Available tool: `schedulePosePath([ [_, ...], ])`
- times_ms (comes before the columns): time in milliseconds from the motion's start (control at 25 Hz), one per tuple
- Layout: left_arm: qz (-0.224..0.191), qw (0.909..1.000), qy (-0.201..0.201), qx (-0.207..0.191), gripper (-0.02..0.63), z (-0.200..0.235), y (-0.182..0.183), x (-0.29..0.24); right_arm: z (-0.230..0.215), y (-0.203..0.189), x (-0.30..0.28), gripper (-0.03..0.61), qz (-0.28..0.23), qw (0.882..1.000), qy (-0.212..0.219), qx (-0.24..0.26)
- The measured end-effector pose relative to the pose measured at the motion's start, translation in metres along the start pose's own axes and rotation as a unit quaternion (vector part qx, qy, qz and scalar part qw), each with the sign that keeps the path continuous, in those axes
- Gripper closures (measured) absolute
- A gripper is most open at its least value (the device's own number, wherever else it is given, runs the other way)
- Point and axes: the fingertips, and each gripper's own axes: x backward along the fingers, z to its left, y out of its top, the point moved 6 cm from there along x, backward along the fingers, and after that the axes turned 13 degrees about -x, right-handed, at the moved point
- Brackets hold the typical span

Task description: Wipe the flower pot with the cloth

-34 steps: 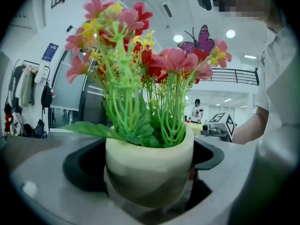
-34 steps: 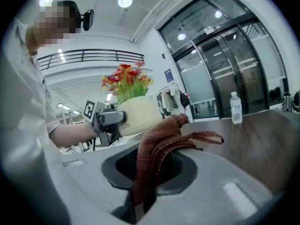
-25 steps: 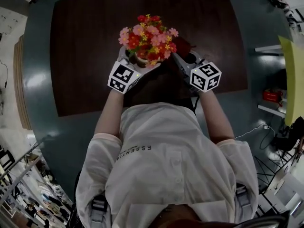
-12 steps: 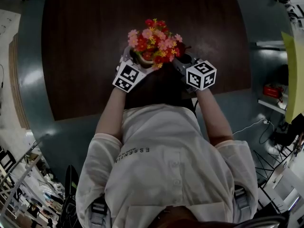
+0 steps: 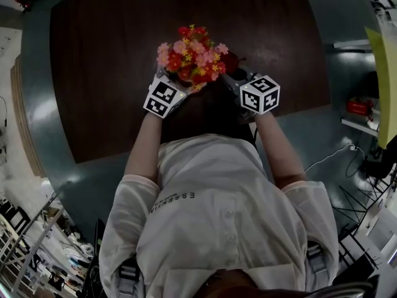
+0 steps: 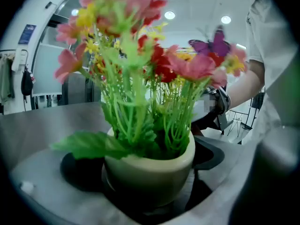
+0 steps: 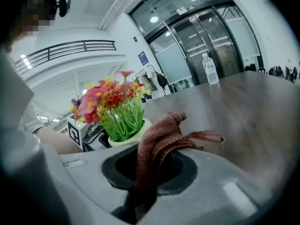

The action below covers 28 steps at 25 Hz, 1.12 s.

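A cream flower pot [image 6: 150,170] with pink, red and yellow flowers [image 5: 193,57] is held over the dark wooden table [image 5: 111,54]. My left gripper [image 5: 175,85] is shut on the pot, whose body sits between its jaws. In the right gripper view the pot [image 7: 129,137] shows to the left, past the cloth. My right gripper [image 5: 236,79] is shut on a brown knitted cloth [image 7: 161,142], which bunches up out of its jaws just right of the pot. The cloth is hidden behind the flowers in the head view.
A clear plastic bottle [image 7: 211,70] stands far back on the table. The table's front edge [image 5: 205,143] runs close to the person's body. A yellow panel [image 5: 386,85] and shelves lie off to the right on the floor.
Both grippers and the pot have drifted slightly up and left in the head view. The right gripper stays close beside the flowers.
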Motion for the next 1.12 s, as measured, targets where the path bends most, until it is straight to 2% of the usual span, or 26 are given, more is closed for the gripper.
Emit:
schedulePosePath([
  [120, 0.011, 0.9997, -0.002, 0.022, -0.014, -0.002, 0.003, 0.005, 0.004, 0.002, 0.006, 0.526, 0.000, 1.000, -0.014, 0.003],
  [200, 0.019, 0.9992, 0.012, 0.035, -0.014, -0.002, 0.002, 0.015, 0.006, 0.002, 0.013, 0.526, -0.001, 1.000, -0.022, 0.004],
  [280, 0.022, 0.9982, 0.036, 0.043, -0.012, -0.004, 0.002, 0.030, 0.008, 0.000, 0.023, 0.526, -0.001, 0.999, -0.032, 0.003],
  [360, 0.019, 0.9950, 0.087, 0.045, -0.004, -0.002, 0.005, 0.053, 0.009, -0.003, 0.035, 0.526, -0.005, 0.999, -0.046, 0.001],
  [400, 0.017, 0.9914, 0.124, 0.038, 0.038, 0.002, 0.007, 0.068, 0.010, -0.003, 0.041, 0.526, -0.009, 0.998, -0.054, 0.001],
  [440, 0.014, 0.9860, 0.164, 0.028, 0.123, 0.005, 0.010, 0.084, 0.011, -0.003, 0.046, 0.526, -0.015, 0.998, -0.063, 0.002],
  [600, -0.006, 0.9548, 0.297, 0.009, 0.335, 0.002, 0.031, 0.134, 0.013, 0.001, 0.071, 0.526, -0.046, 0.995, -0.088, 0.014],
  [720, -0.010, 0.9335, 0.358, 0.006, 0.595, -0.015, 0.057, 0.157, 0.022, -0.003, 0.093, 0.526, -0.068, 0.992, -0.098, 0.032],
  [920, -0.066, 0.9265, 0.370, 0.013, 0.603, -0.074, 0.095, 0.183, 0.056, -0.028, 0.127, 0.526, -0.086, 0.991, -0.081, 0.069],
  [1120, -0.091, 0.9205, 0.379, 0.020, 0.603, -0.149, 0.115, 0.199, 0.092, -0.052, 0.179, 0.526, -0.112, 0.987, -0.053, 0.101],
])
